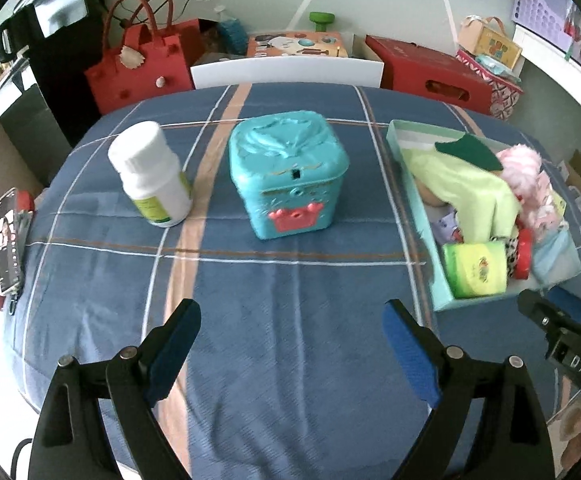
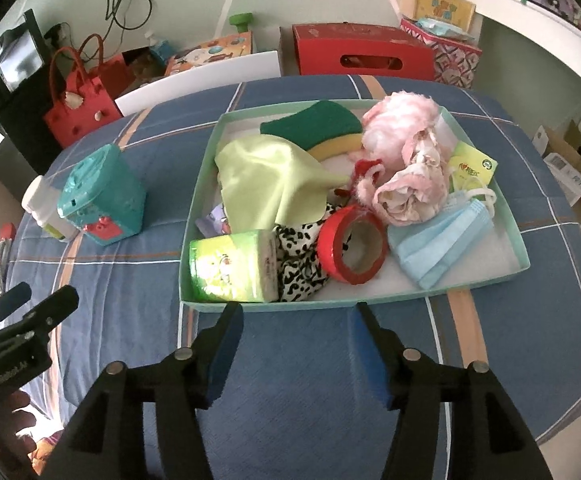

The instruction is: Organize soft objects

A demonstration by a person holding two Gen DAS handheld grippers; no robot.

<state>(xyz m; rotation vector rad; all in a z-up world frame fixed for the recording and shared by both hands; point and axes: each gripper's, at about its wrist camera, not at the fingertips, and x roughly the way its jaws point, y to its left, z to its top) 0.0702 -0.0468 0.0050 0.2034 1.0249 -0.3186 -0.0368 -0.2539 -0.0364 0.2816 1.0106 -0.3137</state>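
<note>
A: Entry. The soft things sit heaped in the pale green tray [image 2: 524, 254] on the right side of the bench [image 2: 298, 360]: yellow-green cloth [image 2: 266, 184], pink fluffy bundle [image 2: 404, 160], blue face mask [image 2: 442, 240], green-and-yellow sponge [image 2: 318, 128], spotted fabric [image 2: 298, 264], tissue pack [image 2: 230, 270]. A red tape roll [image 2: 350, 248] lies among them, touching the spotted fabric and the mask.

B: Tool state?

A: Right tool [image 2: 296, 320] stands just before the tray's near wall, jaws apart, nothing between them. Left tool [image 1: 292, 316] hangs over bare cloth, jaws wide apart, empty too.

B: Risks from here?

A: Judged, not seen: the pile is tangled. A pinch on the spotted fabric may drag the tape roll or the tissue pack along, since both rest against it. The tray looks light; a low approach could shove its near wall and slide it across the bench.

B: And the left side?

A: The teal box [image 1: 288, 172] and white bottle [image 1: 150, 176] stand upright, apart from each other, left of the tray. A sideways sweep could knock the bottle over. The two tools are also near each other; crossing paths could make them clash.
</note>
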